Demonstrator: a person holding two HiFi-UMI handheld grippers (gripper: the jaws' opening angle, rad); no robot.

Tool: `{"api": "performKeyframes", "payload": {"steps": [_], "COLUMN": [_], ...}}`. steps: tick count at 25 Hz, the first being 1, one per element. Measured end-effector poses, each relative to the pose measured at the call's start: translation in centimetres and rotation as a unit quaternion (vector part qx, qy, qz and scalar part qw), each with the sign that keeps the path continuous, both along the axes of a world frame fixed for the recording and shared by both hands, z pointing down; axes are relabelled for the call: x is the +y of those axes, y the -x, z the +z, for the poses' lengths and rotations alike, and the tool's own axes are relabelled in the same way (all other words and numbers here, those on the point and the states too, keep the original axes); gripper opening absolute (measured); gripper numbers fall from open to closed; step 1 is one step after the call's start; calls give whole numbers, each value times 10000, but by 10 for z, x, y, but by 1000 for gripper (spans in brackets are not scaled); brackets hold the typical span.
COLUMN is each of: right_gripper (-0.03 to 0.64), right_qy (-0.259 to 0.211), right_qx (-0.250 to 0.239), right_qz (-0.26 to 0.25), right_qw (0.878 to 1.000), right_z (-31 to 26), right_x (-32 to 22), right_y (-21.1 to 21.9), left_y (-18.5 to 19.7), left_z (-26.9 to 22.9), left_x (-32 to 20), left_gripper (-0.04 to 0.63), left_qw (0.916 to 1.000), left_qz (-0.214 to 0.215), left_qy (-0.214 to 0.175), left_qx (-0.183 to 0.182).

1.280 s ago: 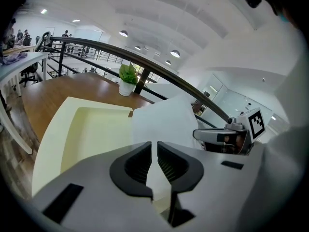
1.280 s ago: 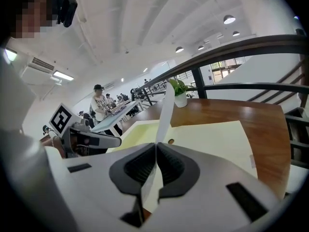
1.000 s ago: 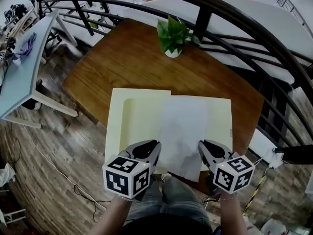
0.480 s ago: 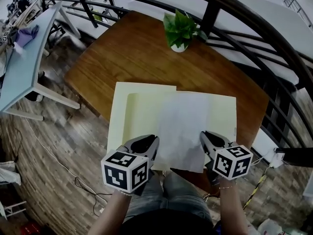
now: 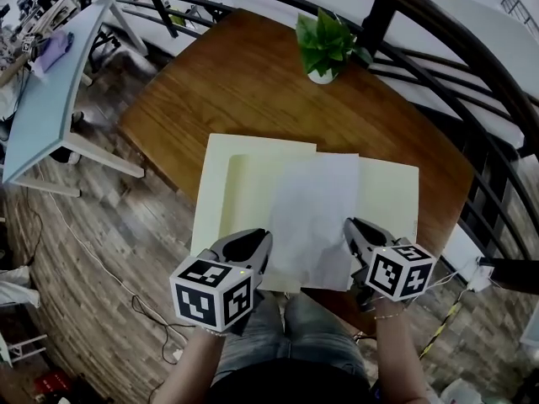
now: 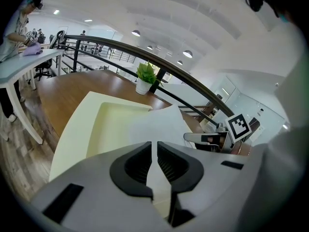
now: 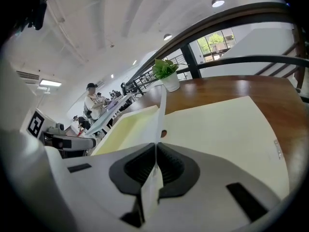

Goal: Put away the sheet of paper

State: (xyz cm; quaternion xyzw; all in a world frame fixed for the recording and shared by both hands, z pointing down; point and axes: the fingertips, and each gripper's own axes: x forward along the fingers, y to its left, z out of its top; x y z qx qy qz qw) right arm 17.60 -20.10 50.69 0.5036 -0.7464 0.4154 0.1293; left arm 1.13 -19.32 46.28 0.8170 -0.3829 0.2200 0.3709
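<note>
A white sheet of paper (image 5: 312,213) hangs over an open pale yellow folder (image 5: 389,196) on the wooden table (image 5: 236,82). My left gripper (image 5: 255,244) is shut on the sheet's near left edge. My right gripper (image 5: 355,234) is shut on its near right edge. In the left gripper view the paper (image 6: 161,124) runs between the closed jaws of the left gripper (image 6: 154,151), above the folder (image 6: 91,124). The right gripper view shows the sheet edge-on (image 7: 161,112), pinched in the right gripper (image 7: 155,153), with the folder's right leaf (image 7: 227,129) beneath.
A potted green plant (image 5: 324,45) stands at the table's far edge. A dark curved railing (image 5: 455,57) runs behind and to the right of the table. A light blue desk (image 5: 42,99) stands to the left, and cables lie on the wooden floor (image 5: 109,251).
The head view has shifted, so the table sits a little more to the right. Both grippers still hold the sheet, which has edged slightly farther over the folder.
</note>
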Motion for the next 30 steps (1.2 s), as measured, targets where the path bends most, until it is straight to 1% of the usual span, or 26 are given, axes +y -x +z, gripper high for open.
{"api": "performKeyframes", "payload": {"steps": [7, 15, 22, 30], "right_gripper": [32, 32, 32, 34], "right_qy": [31, 145, 228, 286], "right_qx": [-182, -342, -260, -127], "right_qz": [30, -123, -538, -755], "right_qw": [9998, 9992, 9980, 9967], "right_z": [6, 14, 23, 32], "right_x": [-7, -16, -22, -30], "right_y": [17, 36, 58, 73], "left_y": [7, 15, 26, 37], "left_z": [1, 5, 6, 5], "left_x": [-1, -2, -5, -7], "left_gripper": [48, 48, 41, 41], "left_qw": [10000, 9998, 9993, 9986], "left_qz": [-74, -178, -338, -504], "left_qy": [33, 98, 120, 117], "left_qx": [-39, -80, -142, -137]}}
